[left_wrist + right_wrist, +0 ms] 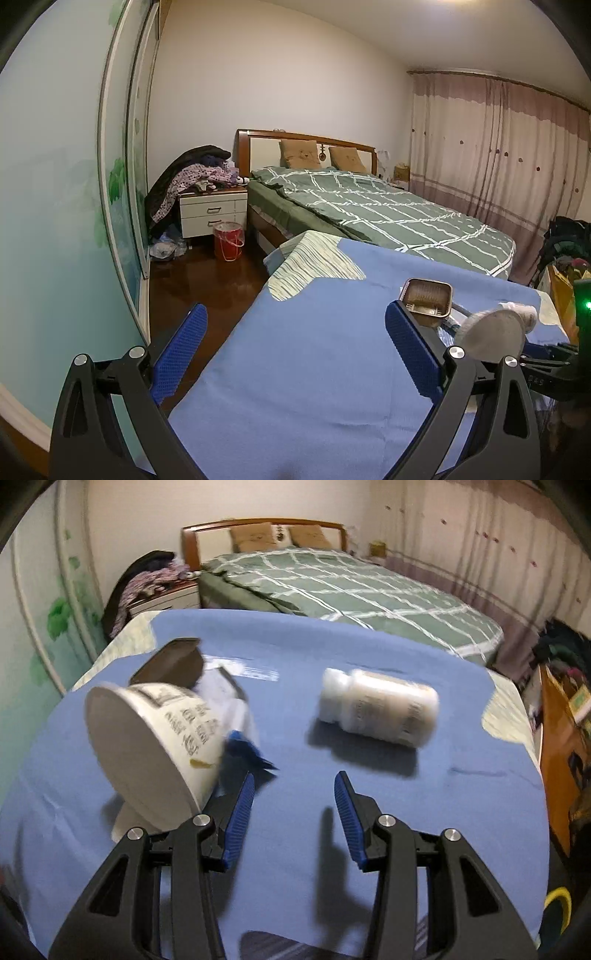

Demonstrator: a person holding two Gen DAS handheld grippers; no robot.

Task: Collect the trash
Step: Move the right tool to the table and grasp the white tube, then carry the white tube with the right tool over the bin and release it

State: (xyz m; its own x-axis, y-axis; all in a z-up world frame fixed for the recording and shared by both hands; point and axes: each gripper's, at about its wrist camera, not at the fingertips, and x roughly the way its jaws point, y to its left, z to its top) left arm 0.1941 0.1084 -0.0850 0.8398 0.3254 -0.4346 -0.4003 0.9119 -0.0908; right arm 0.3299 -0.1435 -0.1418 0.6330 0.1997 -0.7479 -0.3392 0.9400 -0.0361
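Note:
Trash lies on a table under a blue cloth (295, 849). A white paper bowl (155, 746) is tipped on its side at the left, with a brown plastic tray (173, 664), a white wrapper (229, 694) and a blue scrap (243, 751) behind it. To the right lies a white bottle (380, 709) on its side. My right gripper (296, 779) hovers open over bare cloth, short of the bottle and beside the bowl. My left gripper (295, 314) stands wide open over the cloth with nothing in it. Past its right finger are the tray (428, 297) and the bowl (493, 334).
A bed with a green checked cover (388, 210) stands beyond the table. A red bucket (229, 242) sits on the dark floor by a white nightstand (212, 214) piled with clothes. A wardrobe wall runs along the left, with curtains and clutter (565, 709) on the right.

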